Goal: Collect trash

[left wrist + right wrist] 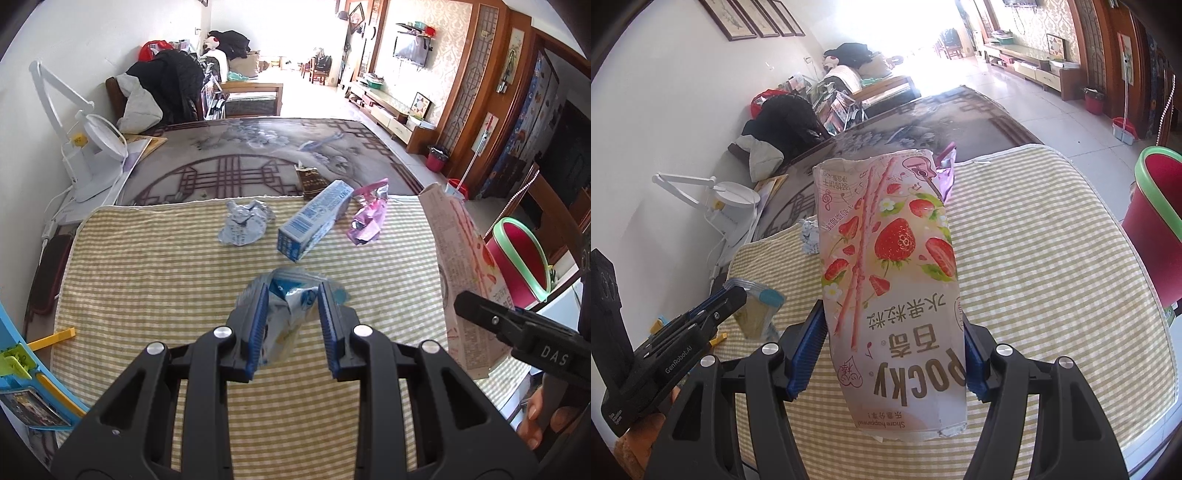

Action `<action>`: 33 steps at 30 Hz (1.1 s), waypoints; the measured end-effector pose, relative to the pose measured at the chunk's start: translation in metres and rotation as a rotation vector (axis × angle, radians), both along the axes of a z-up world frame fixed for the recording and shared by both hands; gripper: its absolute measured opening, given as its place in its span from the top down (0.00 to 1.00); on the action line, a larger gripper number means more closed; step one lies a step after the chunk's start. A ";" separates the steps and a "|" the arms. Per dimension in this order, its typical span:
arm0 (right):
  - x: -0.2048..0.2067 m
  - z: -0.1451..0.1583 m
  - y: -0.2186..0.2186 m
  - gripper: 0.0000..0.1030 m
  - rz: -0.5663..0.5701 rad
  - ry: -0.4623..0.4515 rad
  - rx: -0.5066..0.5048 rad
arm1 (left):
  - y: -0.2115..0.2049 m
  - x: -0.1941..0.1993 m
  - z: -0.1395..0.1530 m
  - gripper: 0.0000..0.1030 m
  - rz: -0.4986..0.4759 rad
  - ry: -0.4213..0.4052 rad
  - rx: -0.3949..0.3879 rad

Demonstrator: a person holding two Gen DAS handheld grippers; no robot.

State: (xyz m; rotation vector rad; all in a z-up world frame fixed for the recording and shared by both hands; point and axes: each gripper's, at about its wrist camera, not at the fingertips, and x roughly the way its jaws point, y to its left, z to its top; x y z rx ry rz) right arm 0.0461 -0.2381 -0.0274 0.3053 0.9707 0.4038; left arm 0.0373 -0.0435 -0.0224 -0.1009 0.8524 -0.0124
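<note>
The left gripper (291, 317) pinches a crinkly blue and white wrapper (286, 314) just over the yellow checked cloth (155, 280). The right gripper (894, 350) squeezes a pink Pocky box (890, 266) and holds it up near the red bin (1156, 229). Farther back on the cloth lie a crumpled silver wrapper (243, 221), a blue box (314, 219) and a pink wrapper (367, 214).
</note>
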 end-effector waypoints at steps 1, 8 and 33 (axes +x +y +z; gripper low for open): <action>0.002 -0.001 -0.005 0.39 0.003 0.001 0.003 | -0.005 0.001 -0.001 0.74 0.005 0.004 0.000; 0.014 0.002 -0.050 0.39 0.014 0.001 0.009 | -0.049 0.010 0.002 0.74 0.023 0.007 0.010; 0.058 0.009 -0.296 0.39 -0.295 -0.037 0.014 | -0.264 0.070 0.020 0.74 -0.188 -0.026 0.025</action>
